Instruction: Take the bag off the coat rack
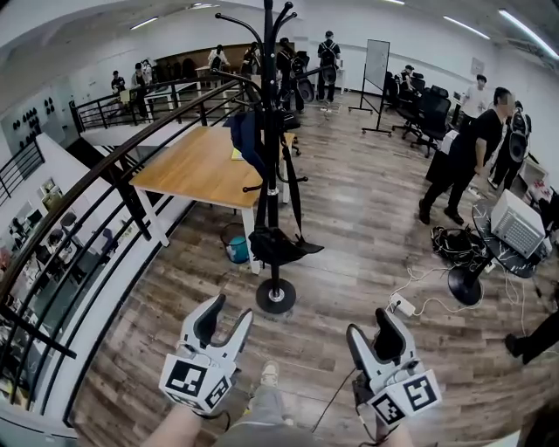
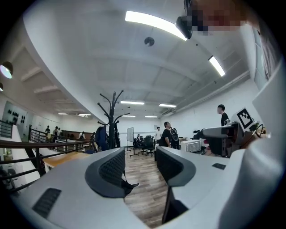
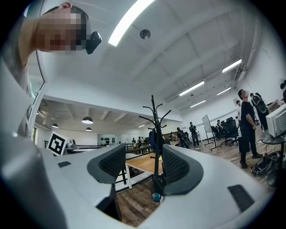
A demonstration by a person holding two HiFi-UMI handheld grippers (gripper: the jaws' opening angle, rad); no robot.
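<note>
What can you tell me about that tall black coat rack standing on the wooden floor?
The tall black metal-looking coat rack stands upright on a round base on the wood-plank floor, beside a wooden table. Curved hooks branch from its top. What looks like a dark blue bag hangs high up; a black bag hangs low on long straps.

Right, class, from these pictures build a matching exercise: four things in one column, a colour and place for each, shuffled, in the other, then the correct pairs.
Things
1. coat rack
2. bag
3. table
4. power strip

Descriptions
A. white, lying flat on the floor
B. dark blue, hanging from the rack's upper part
C. black, standing upright
D. light wood, behind the rack

Pairs: 1-C, 2-B, 3-D, 4-A
</note>
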